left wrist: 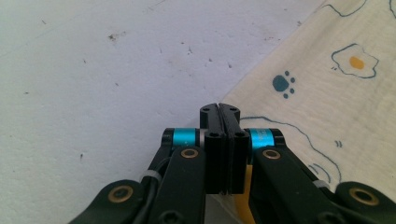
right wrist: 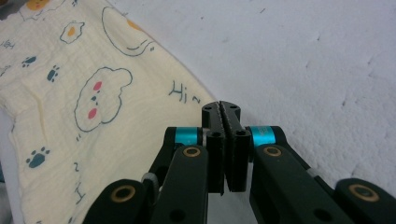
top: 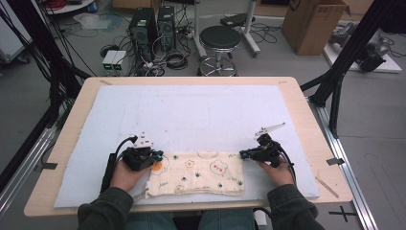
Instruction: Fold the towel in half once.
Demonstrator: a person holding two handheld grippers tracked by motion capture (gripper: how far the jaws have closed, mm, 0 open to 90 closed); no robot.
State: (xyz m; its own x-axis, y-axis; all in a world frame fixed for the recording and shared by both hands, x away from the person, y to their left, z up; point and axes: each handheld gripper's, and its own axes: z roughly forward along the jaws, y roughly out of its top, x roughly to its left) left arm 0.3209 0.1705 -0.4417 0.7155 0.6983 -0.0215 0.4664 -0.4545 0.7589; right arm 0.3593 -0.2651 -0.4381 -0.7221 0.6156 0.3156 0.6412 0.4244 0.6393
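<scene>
**Folded cloth lying at the near edge, a gripper at each far corner**

A cream cloth (top: 195,173), printed with fried eggs, paw prints and small bear faces, is lying folded into a wide rectangle on the near part of a pale foam mat (top: 191,115). Its near edge is sitting close to the mat's near border, roughly centred between the person's two forearms.

The left gripper (top: 154,156) is sitting at the cloth's far left corner, held in the person's left hand (top: 125,175). In the left gripper view its jaws are pressed tightly together, tips resting right at the cloth's edge (left wrist: 327,93), where fabric meets mat; whether any fabric is caught between them cannot be told.

The right gripper (top: 242,154) is resting at the cloth's far right corner, gripped by the right hand (top: 278,171). In the right gripper view its jaws are likewise closed flat against each other, tips lying just at the border of the cloth (right wrist: 93,107) beside a small "Hi" print; a pinch on the fabric cannot be confirmed.

The mat is covering most of a light wooden table (top: 72,120). Beyond the table, on the floor, a round black stool (top: 219,38), two computer towers (top: 153,26) and a cardboard box (top: 311,24) are standing.
</scene>
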